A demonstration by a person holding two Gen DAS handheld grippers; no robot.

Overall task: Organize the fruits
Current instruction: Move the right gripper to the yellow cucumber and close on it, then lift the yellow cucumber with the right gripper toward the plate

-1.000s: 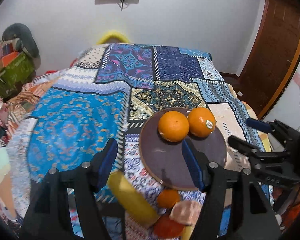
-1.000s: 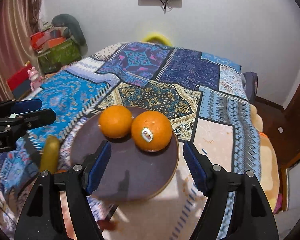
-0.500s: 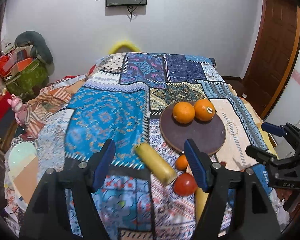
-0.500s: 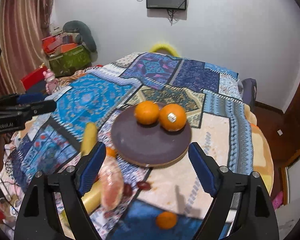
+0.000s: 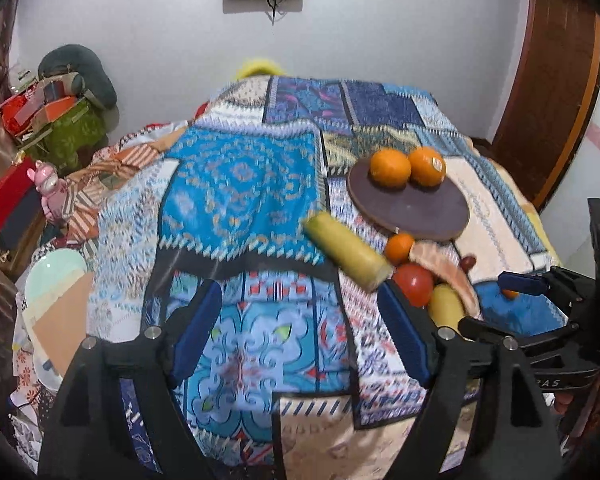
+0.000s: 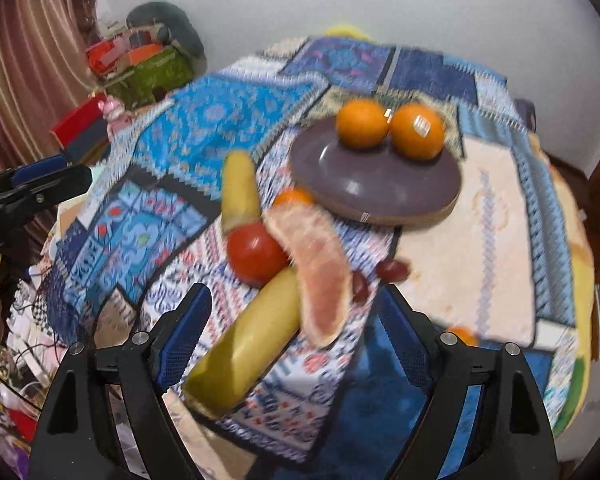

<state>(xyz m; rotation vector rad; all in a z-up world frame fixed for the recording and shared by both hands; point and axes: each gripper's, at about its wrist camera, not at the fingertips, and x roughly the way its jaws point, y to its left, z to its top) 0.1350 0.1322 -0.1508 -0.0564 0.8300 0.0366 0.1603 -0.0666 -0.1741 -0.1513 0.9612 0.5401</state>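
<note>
Right wrist view, nearest first: the right gripper [image 6: 288, 344] hangs with its jaws spread wide and nothing between the pads, just above the near end of a yellow-green banana [image 6: 248, 344] that lies slantwise on the patchwork quilt [image 6: 204, 128]. Across the banana's far end rests a pale pink pomelo wedge [image 6: 320, 268], and a red tomato [image 6: 256, 254] sits touching both. Just beyond, a second banana [image 6: 240, 188] points away, with a small orange [image 6: 294, 198] tucked against the plate's near edge. Two dark red dates [image 6: 392, 270] lie beside the wedge, and another small orange [image 6: 462, 336] shows past the right finger.

Farther off is the brown plate [image 6: 380, 196] — it carries two large oranges [image 6: 362, 124] touching one another at its far side, leaving its near half bare.

The left gripper [image 5: 300, 332] is likewise released and empty, over bare quilt well to the left of the heap.

As a judgement, the near banana is the handiest piece: firm enough but easily bruised, best pinched across its middle, crosswise, with a light squeeze. The wedge leaning on it may tumble as it lifts. The tomato looks smooth and round, likely to slip or roll on the soft bedding — the pomelo piece seems soft and would tear under a hard grip.
</note>
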